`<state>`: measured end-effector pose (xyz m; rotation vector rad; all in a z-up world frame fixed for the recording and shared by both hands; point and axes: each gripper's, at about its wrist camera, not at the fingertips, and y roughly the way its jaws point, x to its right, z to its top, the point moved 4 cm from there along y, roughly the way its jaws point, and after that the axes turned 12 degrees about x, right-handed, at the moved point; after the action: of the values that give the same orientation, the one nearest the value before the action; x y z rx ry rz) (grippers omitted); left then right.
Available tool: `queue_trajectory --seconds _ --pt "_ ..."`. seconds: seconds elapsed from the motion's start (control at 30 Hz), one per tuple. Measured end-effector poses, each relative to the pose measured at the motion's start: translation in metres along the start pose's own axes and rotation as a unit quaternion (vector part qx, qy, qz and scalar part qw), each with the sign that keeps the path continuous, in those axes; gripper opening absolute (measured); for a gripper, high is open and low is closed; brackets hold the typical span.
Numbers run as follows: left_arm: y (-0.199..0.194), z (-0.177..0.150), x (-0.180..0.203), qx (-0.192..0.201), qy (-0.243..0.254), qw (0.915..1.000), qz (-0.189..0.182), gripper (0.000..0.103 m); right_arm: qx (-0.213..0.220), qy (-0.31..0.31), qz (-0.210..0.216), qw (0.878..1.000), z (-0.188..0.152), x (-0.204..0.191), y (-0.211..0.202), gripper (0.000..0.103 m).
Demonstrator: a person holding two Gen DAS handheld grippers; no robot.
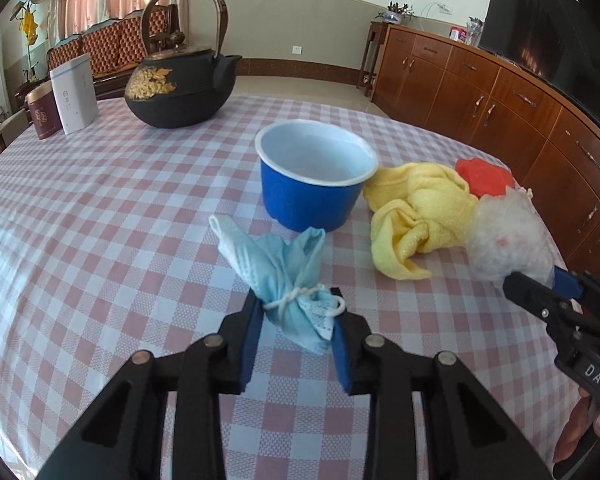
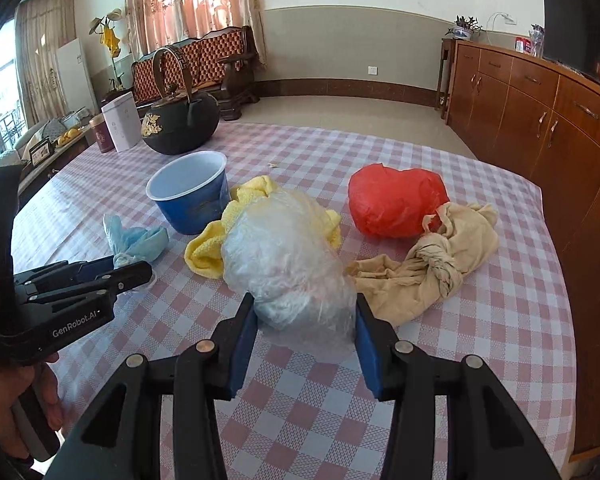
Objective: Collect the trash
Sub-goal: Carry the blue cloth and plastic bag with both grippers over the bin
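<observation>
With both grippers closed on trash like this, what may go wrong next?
1. The left gripper pinches only the tied end of the blue face mask; it might slip out when lifted.
2. The clear plastic bundle in the right gripper lies against the yellow cloth and may drag it.

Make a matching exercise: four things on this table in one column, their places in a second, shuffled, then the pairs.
1. mask
2. clear bag
3. red bag
4. teapot

A. far end, by the tins
B. between the left gripper's pads
C. beside the tan cloth
D. between the right gripper's pads

1-B, 2-D, 3-C, 4-A
</observation>
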<state>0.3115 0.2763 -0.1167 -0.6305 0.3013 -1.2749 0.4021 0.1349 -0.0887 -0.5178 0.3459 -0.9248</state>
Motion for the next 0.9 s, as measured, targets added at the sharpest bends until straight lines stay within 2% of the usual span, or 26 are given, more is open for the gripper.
queue_trajectory --seconds 0.1,0.33,0.6,0.9 --pt "-0.018 -0.007 0.009 0.014 0.014 0.9998 0.003 0.031 0.000 0.009 0.003 1.000 -0.003 0.002 -0.006 0.048" --pt "-0.057 -0.013 0.015 0.033 0.010 0.9994 0.004 0.031 0.009 0.023 0.005 1.000 -0.010 0.003 -0.035 0.047" --pt "-0.101 -0.017 0.030 0.048 0.027 0.9984 -0.004 0.031 0.023 0.041 -0.012 0.999 -0.020 0.019 -0.092 0.047" --pt "-0.141 -0.031 0.069 0.062 0.046 0.9966 -0.028 0.031 0.034 0.062 -0.043 0.997 -0.041 0.048 -0.156 0.047"
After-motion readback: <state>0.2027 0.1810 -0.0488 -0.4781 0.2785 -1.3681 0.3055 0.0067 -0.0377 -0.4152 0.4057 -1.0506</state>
